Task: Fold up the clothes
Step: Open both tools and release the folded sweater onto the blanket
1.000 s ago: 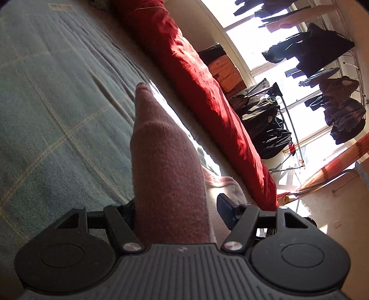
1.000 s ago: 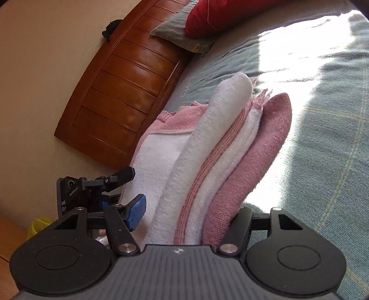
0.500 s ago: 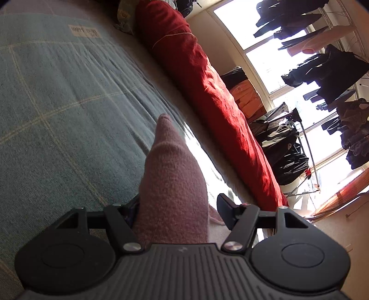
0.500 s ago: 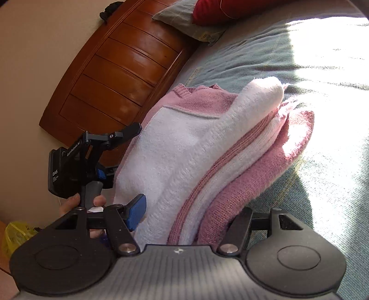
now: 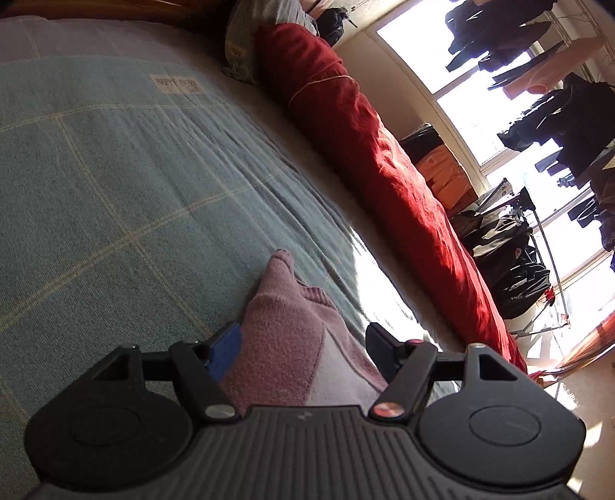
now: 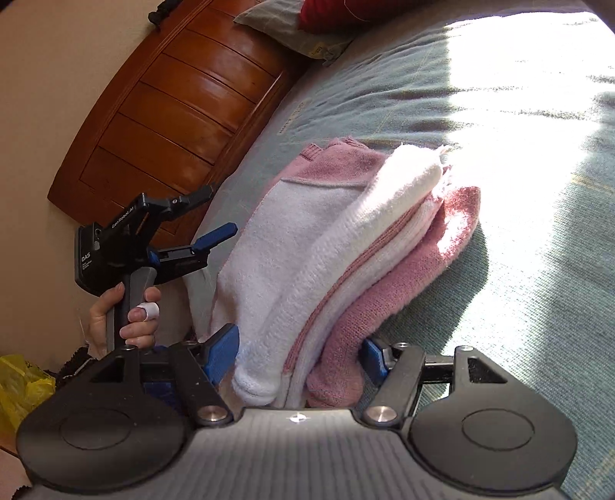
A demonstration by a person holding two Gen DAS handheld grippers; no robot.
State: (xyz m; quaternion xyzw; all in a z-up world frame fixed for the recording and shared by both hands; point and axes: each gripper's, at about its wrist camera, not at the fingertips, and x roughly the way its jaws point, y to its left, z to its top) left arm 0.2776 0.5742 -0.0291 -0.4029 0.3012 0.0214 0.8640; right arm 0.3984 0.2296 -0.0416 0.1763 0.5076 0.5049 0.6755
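Your left claw (image 6: 200, 219), seen at the left of the right wrist view, stands spread beside the folded pink and white garment (image 6: 346, 246), gripping nothing. In its own view the fabric (image 5: 292, 346) lies between its fingers, though contact is hard to judge. The garment rests on the blue checked bedspread (image 6: 519, 154) near the wooden headboard (image 6: 173, 107). Your right claw (image 6: 300, 357) pinches the near end of the folded stack.

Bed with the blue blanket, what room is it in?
Most likely a bedroom. There is a bed with a checked blanket, a wooden headboard with pillows against it, and dark clothes hanging to dry by the window.
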